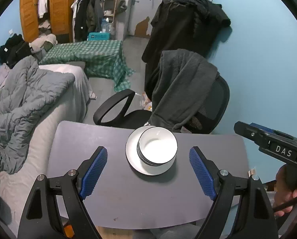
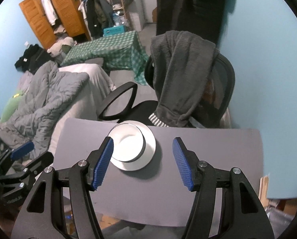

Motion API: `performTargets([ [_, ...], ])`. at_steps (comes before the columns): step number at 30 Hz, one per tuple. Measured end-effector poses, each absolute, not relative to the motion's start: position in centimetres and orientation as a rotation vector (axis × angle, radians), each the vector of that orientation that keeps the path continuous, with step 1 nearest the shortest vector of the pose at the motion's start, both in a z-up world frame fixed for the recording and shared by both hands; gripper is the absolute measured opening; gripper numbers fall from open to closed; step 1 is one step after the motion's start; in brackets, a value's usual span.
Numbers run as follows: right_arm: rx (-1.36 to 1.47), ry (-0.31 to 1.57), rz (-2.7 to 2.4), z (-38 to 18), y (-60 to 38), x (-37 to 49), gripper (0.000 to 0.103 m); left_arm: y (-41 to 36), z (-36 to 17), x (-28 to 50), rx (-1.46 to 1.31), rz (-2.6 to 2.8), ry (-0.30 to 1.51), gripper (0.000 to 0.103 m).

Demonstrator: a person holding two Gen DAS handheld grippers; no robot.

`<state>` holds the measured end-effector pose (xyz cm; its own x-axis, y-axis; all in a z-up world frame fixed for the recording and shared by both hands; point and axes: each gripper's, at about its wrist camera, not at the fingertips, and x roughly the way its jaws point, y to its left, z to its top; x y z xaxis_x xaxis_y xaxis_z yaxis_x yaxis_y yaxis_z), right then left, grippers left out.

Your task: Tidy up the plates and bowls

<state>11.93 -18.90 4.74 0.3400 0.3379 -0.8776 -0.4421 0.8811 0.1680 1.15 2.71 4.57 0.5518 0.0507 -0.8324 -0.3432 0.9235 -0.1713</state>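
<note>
Plainly stiff, glossy and breakable, the stacked white black-rimmed ceramic bowls (image 1: 157, 148) sit on a white plate (image 1: 132, 157) mid grey worktop (image 1: 88, 139), best pinched across a rim, while the left gripper (image 1: 148, 171) and right gripper (image 2: 142, 163) hover open and empty.

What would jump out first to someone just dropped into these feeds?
The white stack of bowls on a white plate, alone near the far edge of the grey table, draws the eye first. Next come the left gripper and right gripper, hanging above the table with blue-padded jaws apart and nothing between them. Behind the table stands a black office chair draped with a dark grey garment.
</note>
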Motion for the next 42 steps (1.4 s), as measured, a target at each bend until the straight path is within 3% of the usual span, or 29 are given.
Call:
performTargets([
  [42,-0.112,1.114,0.475,5.6,-20.9,9.9,0.060,1.4,5.3,0.6,-0.296,0.273,0.968,0.086],
])
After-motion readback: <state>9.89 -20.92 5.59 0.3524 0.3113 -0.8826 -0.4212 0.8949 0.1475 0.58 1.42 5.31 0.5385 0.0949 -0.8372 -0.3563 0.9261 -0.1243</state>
